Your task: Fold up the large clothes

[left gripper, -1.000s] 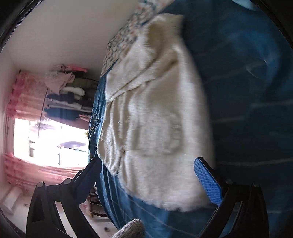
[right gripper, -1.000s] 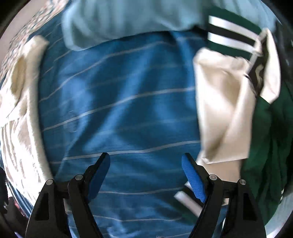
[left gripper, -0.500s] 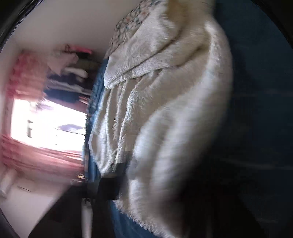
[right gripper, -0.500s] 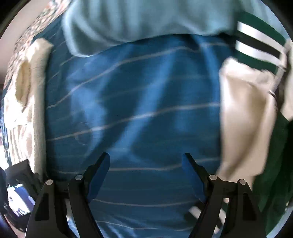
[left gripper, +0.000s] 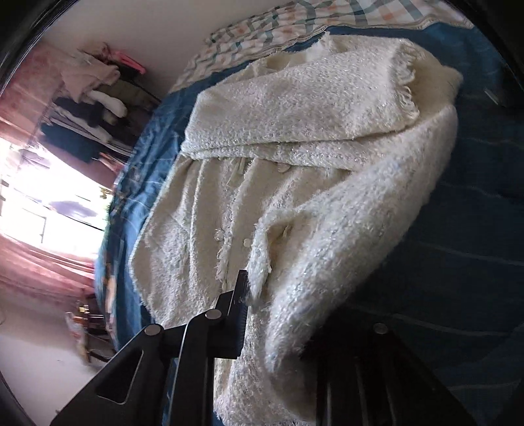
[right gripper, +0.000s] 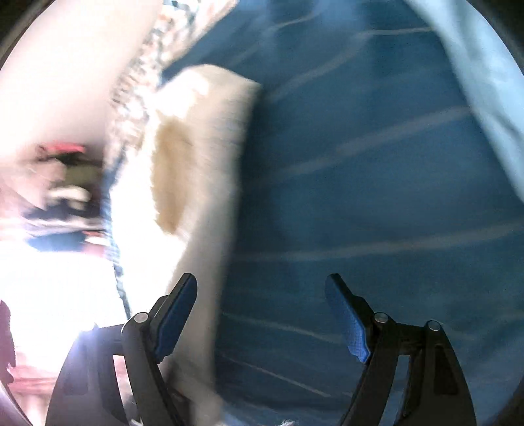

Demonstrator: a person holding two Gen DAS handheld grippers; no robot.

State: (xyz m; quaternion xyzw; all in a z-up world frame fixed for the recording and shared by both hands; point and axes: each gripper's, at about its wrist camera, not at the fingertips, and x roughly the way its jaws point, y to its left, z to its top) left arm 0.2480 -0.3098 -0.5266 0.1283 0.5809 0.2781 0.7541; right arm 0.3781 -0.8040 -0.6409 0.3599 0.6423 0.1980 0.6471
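1. Left wrist view: the left gripper (left gripper: 262,314) has just been closing, and its jaws now pinch a thick fold of the cream fuzzy jacket (left gripper: 294,183); only the left finger (left gripper: 240,295) shows clearly, the other is buried under the cloth in shadow.
2. The jacket lies on the blue striped bedspread (left gripper: 458,262), its near edge lifted and rolled over towards the left of this view, so a bulky ridge runs from the pinch point up to the far shoulder.
3. A sleeve (left gripper: 294,111) is already laid across the chest, fringe showing at its end, and small buttons (left gripper: 247,242) dot the front just above the gripper.
4. A checked quilt (left gripper: 278,29) sits at the far edge of the bed, and a rack of hanging clothes (left gripper: 91,108) stands by the bright window (left gripper: 42,203).
5. Right wrist view, heavily blurred: the right gripper (right gripper: 262,314) hangs with its blue-padded fingers (right gripper: 347,324) spread wide and nothing between them.
6. Below it is bare blue bedspread; the cream jacket is a pale smear on the left, its edge running past the left finger.
7. A light blue garment (right gripper: 484,98) drapes along the upper right rim, apart from the jacket.
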